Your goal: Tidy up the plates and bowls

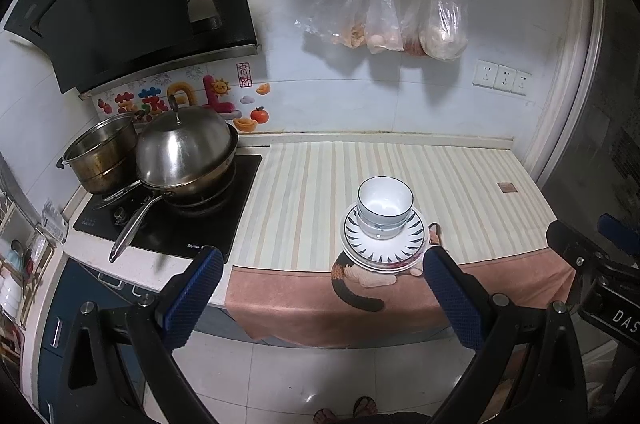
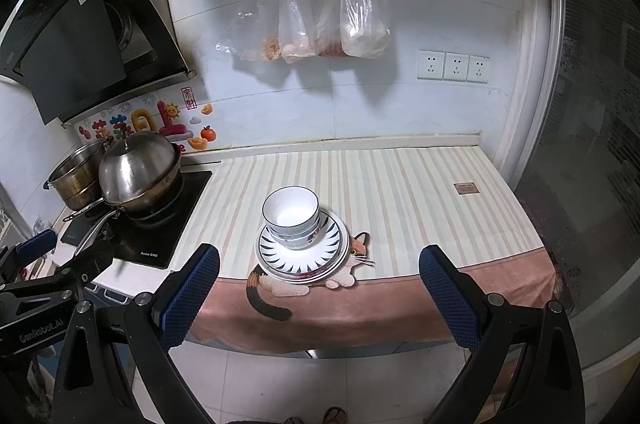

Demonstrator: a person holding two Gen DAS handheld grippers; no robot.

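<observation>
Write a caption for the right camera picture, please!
Open right gripper faces stacked bowls on plates.

Bowls stacked on plates, maybe 3; right gripper open, empty.

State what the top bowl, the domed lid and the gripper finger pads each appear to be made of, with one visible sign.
Top bowl: likely glazed ceramic; glossy white, thin dark rim.
Domed lid: likely stainless steel; silvery, mirrors the room.
Finger pads: probably rubber or soft plastic; matte blue with a fine grid texture.
</observation>
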